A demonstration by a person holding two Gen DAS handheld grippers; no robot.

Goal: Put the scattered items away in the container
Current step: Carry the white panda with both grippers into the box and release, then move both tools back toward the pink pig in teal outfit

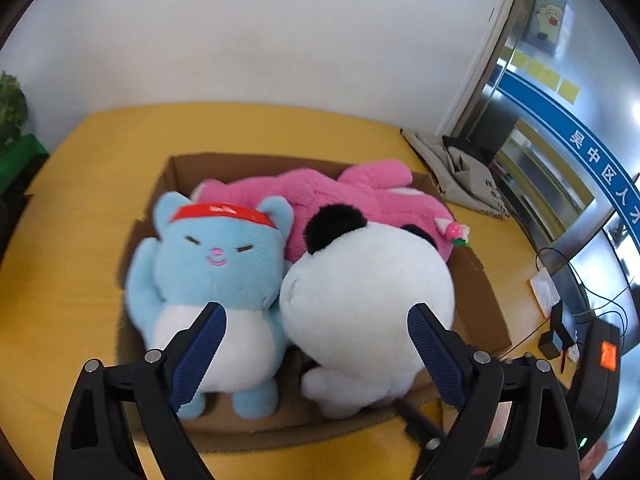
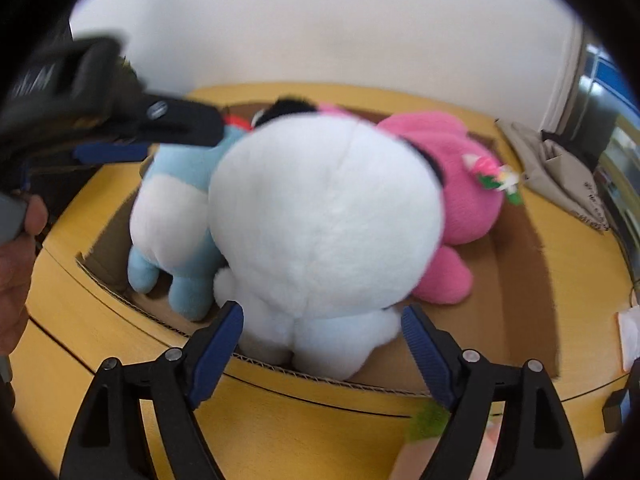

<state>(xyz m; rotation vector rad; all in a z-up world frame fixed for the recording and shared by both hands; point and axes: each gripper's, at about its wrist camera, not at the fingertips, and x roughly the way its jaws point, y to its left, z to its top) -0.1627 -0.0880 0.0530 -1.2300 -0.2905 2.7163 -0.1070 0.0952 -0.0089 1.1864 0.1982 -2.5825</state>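
Note:
An open cardboard box (image 1: 480,280) on the yellow table holds three plush toys. A blue cat (image 1: 216,272) with a red headband lies on the left, and a white panda (image 1: 368,292) with black ears lies beside it. A pink plush (image 1: 320,196) lies behind them. My left gripper (image 1: 317,314) hovers open above the cat and panda, holding nothing. My right gripper (image 2: 322,314) is open at the box's (image 2: 520,264) near wall, its fingers on either side of the panda's (image 2: 320,216) lower body. Blurred fingers (image 2: 180,124) of the left gripper show above the cat (image 2: 168,216).
A folded grey bag (image 1: 464,176) lies on the table (image 1: 80,200) behind the box on the right. Cables and chargers (image 1: 556,328) sit at the right edge. A plant (image 1: 12,108) stands far left. A green fuzzy item (image 2: 428,420) lies near the front, partly hidden. A hand (image 2: 16,264) is at left.

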